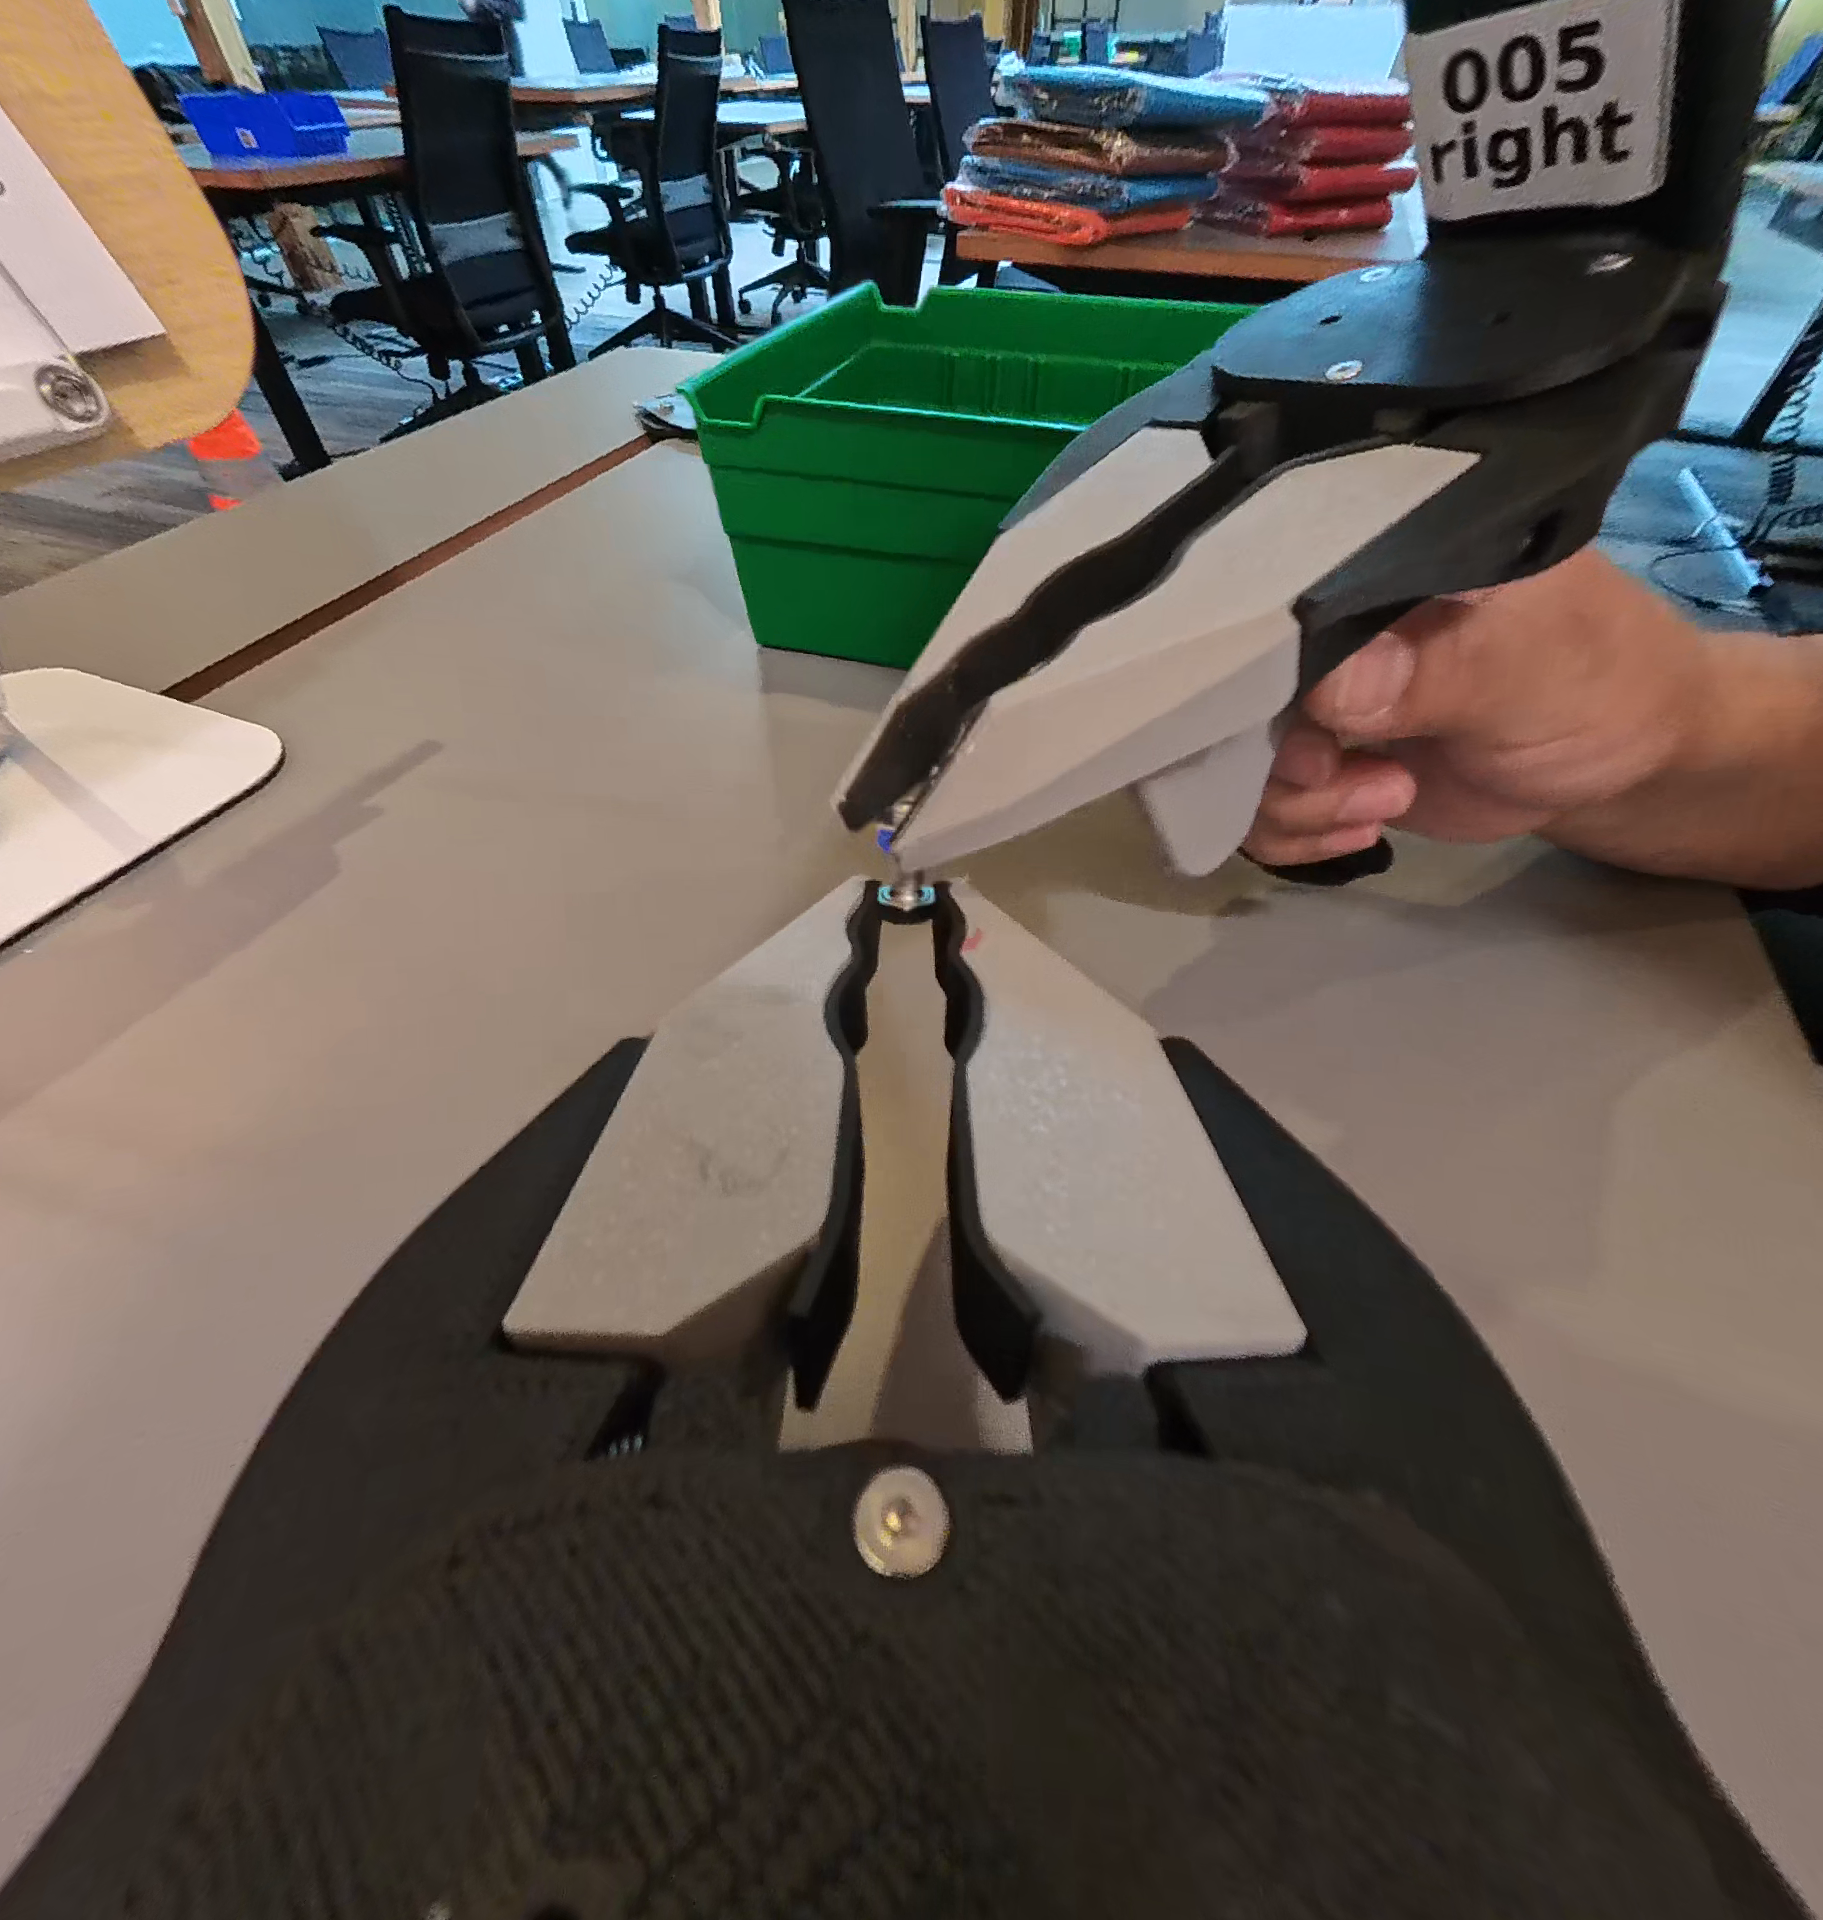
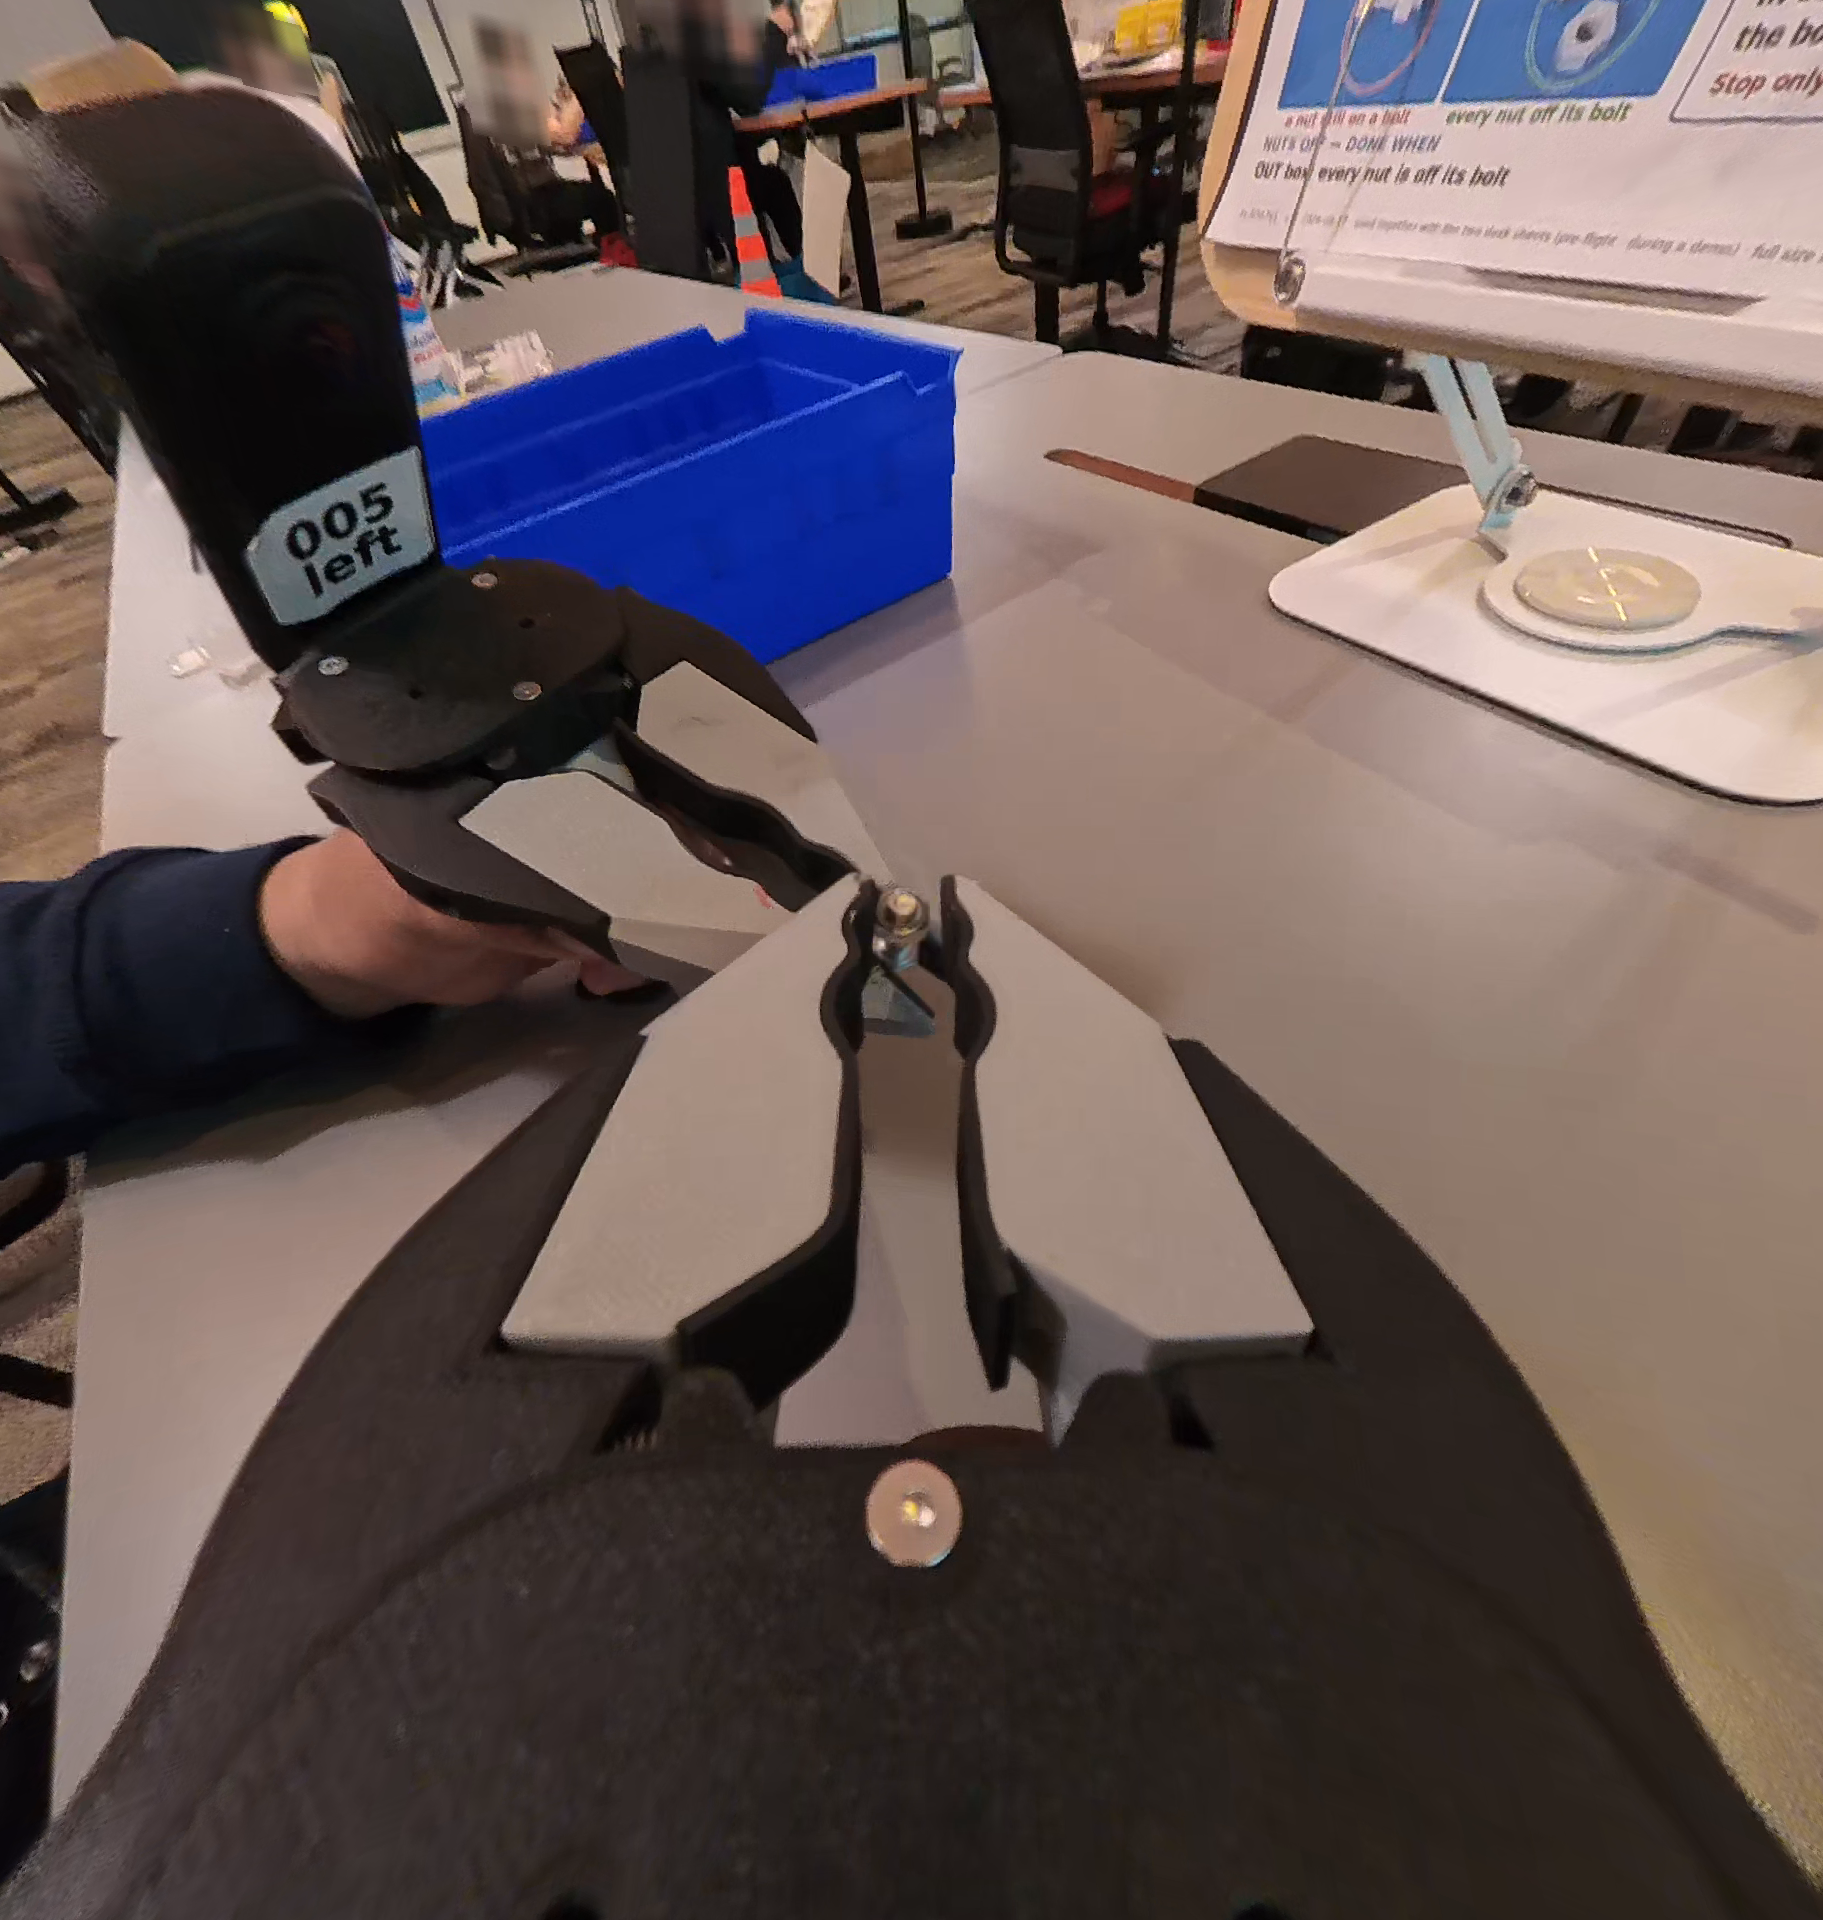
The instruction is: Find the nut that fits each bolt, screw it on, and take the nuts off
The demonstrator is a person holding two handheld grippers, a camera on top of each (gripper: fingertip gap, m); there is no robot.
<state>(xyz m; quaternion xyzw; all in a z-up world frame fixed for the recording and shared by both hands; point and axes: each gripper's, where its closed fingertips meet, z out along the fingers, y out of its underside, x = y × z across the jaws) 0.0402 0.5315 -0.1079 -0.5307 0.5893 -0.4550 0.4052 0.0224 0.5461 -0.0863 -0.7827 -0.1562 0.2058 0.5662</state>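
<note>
In the left wrist view, the left claw (image 1: 905, 902) sits just above the frame's centre, its black-lined tips drawn close around a small silvery nut (image 1: 903, 896). The right claw (image 1: 891, 821) comes down from the upper right and meets it tip to tip, nearly closed on something small and metallic with a blue glint; what that is cannot be told here. A hand (image 1: 1509, 727) grips its handle at the right edge.

In the right wrist view, the right claw (image 2: 902, 920) at mid-frame pinches a bolt (image 2: 899, 930) with a washer-like head, its tips narrowly apart around it. The left claw (image 2: 834, 883) reaches in from the left.

Beyond them on the grey surface (image 1: 471, 935): a green bin (image 1: 886, 488) at upper centre, a blue bin (image 2: 699, 468) at upper left, and a white stand (image 2: 1613, 665) at upper right.
</note>
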